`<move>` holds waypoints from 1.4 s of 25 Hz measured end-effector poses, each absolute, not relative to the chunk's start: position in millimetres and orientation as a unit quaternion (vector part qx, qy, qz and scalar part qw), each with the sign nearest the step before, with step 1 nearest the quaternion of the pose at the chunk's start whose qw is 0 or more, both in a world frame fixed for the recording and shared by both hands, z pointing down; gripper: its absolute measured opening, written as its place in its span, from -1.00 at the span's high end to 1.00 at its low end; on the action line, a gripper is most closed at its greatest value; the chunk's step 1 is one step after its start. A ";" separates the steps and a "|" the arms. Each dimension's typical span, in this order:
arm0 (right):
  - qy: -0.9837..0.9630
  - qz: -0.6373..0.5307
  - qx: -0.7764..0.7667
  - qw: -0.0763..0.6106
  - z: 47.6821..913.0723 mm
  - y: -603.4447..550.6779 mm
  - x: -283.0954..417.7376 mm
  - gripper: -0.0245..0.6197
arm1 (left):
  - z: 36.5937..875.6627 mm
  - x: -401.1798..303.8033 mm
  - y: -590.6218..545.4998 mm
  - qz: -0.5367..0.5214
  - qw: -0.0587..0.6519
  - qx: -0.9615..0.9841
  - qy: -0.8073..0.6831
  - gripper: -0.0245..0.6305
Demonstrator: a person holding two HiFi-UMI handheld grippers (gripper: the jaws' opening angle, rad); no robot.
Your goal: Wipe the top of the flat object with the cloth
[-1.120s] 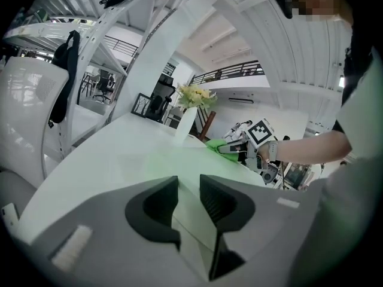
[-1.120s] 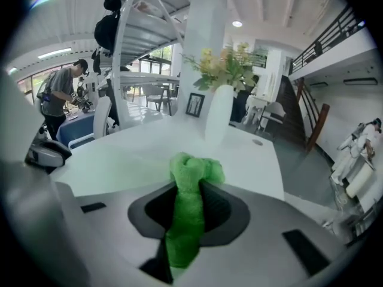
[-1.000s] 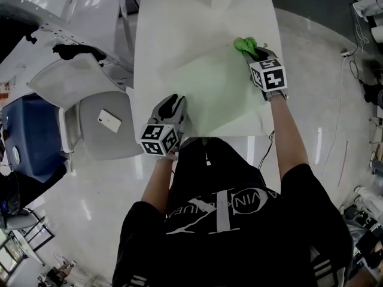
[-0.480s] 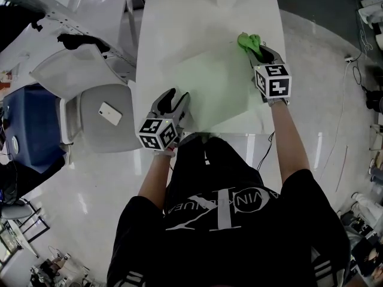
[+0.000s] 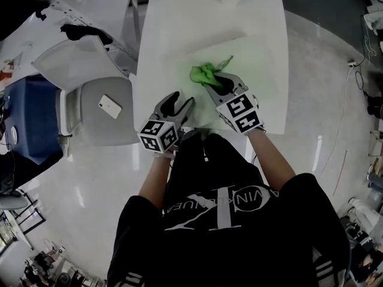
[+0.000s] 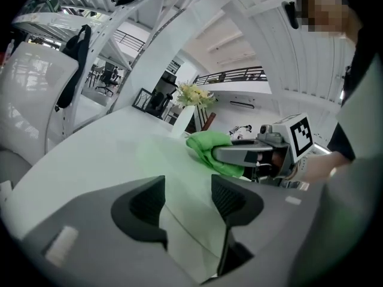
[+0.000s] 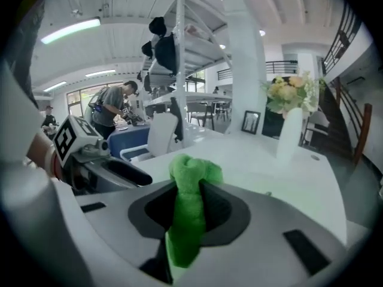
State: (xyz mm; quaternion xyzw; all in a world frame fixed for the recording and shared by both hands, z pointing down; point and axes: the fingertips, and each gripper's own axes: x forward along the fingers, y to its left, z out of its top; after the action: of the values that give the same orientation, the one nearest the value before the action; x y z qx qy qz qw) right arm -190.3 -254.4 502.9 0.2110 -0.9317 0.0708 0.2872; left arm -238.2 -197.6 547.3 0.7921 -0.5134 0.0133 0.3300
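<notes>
A pale green flat sheet lies on the white table. My right gripper is shut on a bunched bright green cloth, which rests on the sheet's near left part. In the right gripper view the cloth fills the gap between the jaws. My left gripper is at the sheet's near left corner. Its jaws have just been opening and stand open. In the left gripper view the sheet's corner lies between them, untouched by the pads, with the cloth and the right gripper just beyond.
A white vase of flowers stands at the table's far end. Left of the table is a white chair with a phone on its seat, and a blue bin beyond it. The table's near edge runs just under both grippers.
My right gripper has swept the cloth from the sheet's far right corner to its near left part. The left gripper's jaws have opened wider at the near corner.
</notes>
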 end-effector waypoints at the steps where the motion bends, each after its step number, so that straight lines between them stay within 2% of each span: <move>1: -0.934 0.068 0.196 0.290 504.6 -246.4 -198.3 0.70 | 547.9 -238.3 -196.4 0.015 0.331 0.791 -0.514 0.17; 8: -0.943 0.036 0.111 0.312 511.7 -206.6 -233.0 0.70 | 549.9 -232.7 -187.0 0.021 0.340 0.783 -0.521 0.31; 14: -0.940 0.038 0.093 0.325 520.2 -206.3 -236.4 0.70 | 549.9 -229.3 -184.8 0.017 0.348 0.778 -0.523 0.46; 28: -0.932 0.095 0.164 0.309 520.1 -240.2 -188.1 0.70 | 550.0 -216.1 -184.4 0.035 0.351 0.778 -0.521 0.47; 35: -0.912 0.084 0.222 0.334 525.2 -273.1 -138.4 0.70 | 551.0 -218.2 -183.9 0.030 0.353 0.770 -0.530 0.47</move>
State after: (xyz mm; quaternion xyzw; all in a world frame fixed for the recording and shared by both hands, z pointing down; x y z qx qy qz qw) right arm -138.4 -273.1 525.2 0.2223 -0.9123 0.0836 0.3336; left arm -218.2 -183.9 551.0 0.7704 -0.5301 0.0305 0.3529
